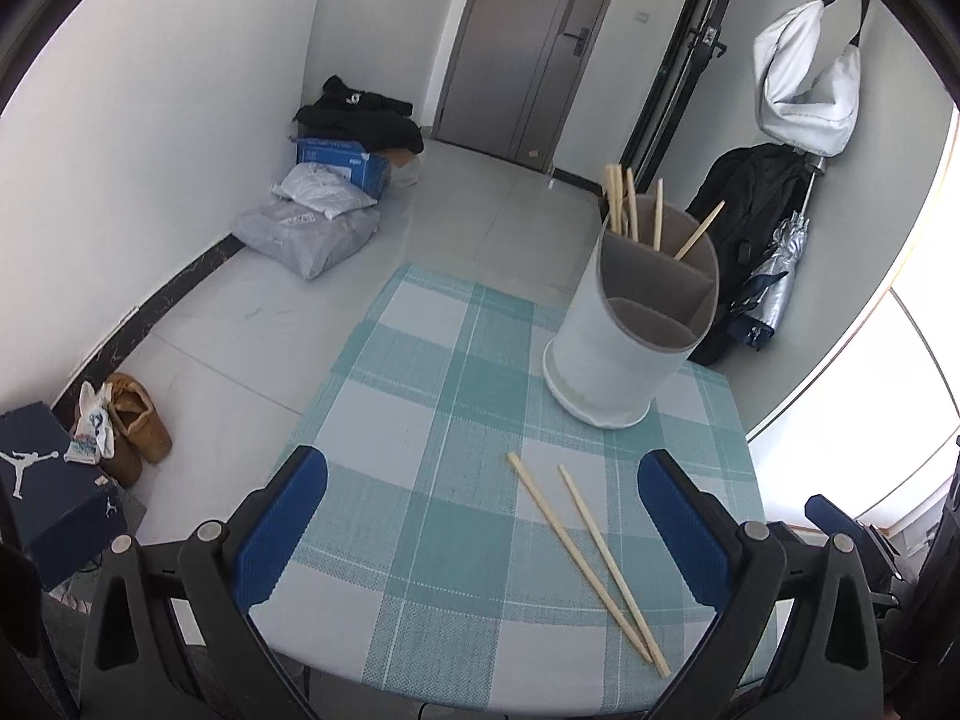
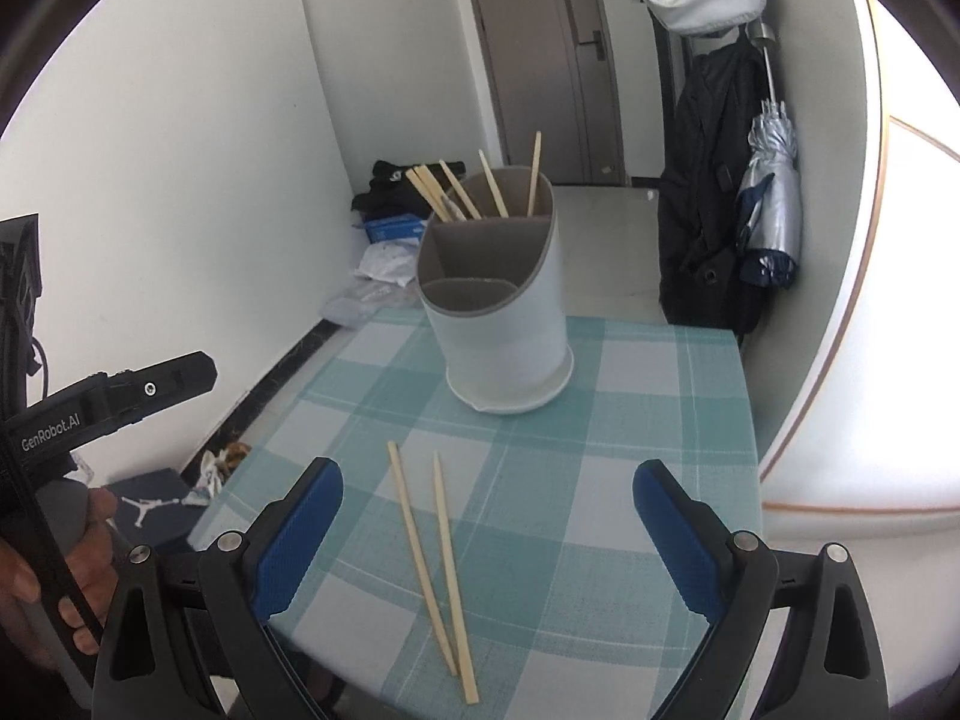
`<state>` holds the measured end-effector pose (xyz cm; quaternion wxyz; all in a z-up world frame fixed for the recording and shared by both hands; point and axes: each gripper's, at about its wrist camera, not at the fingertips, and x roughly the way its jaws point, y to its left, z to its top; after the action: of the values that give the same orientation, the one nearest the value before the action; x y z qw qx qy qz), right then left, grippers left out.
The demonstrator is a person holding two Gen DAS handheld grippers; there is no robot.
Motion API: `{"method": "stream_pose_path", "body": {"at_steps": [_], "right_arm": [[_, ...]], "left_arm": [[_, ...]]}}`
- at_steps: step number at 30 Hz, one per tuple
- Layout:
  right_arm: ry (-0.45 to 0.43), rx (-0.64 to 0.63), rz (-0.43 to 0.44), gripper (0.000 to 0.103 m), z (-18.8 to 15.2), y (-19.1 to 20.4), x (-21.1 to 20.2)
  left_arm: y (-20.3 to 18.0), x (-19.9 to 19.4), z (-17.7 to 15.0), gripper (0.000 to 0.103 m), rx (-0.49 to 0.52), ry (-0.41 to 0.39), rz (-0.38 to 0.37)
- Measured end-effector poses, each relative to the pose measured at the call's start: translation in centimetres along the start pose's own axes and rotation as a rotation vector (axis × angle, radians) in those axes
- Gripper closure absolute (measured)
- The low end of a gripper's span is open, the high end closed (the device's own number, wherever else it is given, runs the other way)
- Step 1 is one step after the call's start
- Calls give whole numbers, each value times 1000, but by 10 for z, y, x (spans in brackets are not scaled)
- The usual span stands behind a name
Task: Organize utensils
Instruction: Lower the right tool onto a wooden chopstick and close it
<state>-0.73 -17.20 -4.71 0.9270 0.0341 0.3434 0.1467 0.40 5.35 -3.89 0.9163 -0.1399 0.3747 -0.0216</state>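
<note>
Both jaws stood wide apart and held nothing: the left gripper (image 1: 483,519) and right gripper (image 2: 487,531) hovered over the counter's (image 1: 420,540) near edge. Two chopsticks (image 2: 438,564) lay loose between them, crossing near that edge. Beyond, across bare cloth, the holder (image 2: 501,306) stood near the far edge, more chopsticks in its rear compartment.

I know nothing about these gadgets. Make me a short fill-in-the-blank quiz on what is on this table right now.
1. The number of chopsticks lying loose on the checked cloth is ____.
2. The holder's chopsticks all stand in its ____ compartment, the one farthest from the cameras.
3. The left hand-held gripper and the right hand-held gripper both have jaws that are ____.

Missing words: two; rear; open
</note>
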Motion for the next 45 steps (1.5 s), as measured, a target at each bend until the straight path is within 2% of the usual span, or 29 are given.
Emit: {"method": "stream_pose_path", "body": {"at_steps": [4,9,18,23,25,27,34,36,40,42,43,45], "right_arm": [[64,-13,-13,5,-3,0,21],[130,-35,-32,5,-6,3,46],[303,-117,-42,7,-11,17,100],[336,-190,-46,8,-4,27,120],[358,-209,-48,14,0,31,131],[385,-230,-38,26,3,34,140],[451,-317,-28,46,8,52,165],[478,-331,-11,58,8,59,170],[489,-352,-2,63,9,68,174],[501,-332,26,76,9,69,175],[500,-328,34,78,9,70,176],[496,-328,52,93,7,72,174]], "left_arm": [[8,18,-5,1,-31,73,12],[18,29,-5,1,-66,119,28],[34,40,3,1,-134,149,30],[42,41,11,1,-154,131,59],[46,42,13,1,-166,126,63],[50,43,14,1,-185,130,58],[63,39,19,1,-230,108,55],[65,38,22,1,-234,95,73],[74,38,23,1,-284,95,46],[76,37,23,1,-301,89,32],[77,36,23,1,-306,83,24],[76,33,24,1,-298,65,30]]}}
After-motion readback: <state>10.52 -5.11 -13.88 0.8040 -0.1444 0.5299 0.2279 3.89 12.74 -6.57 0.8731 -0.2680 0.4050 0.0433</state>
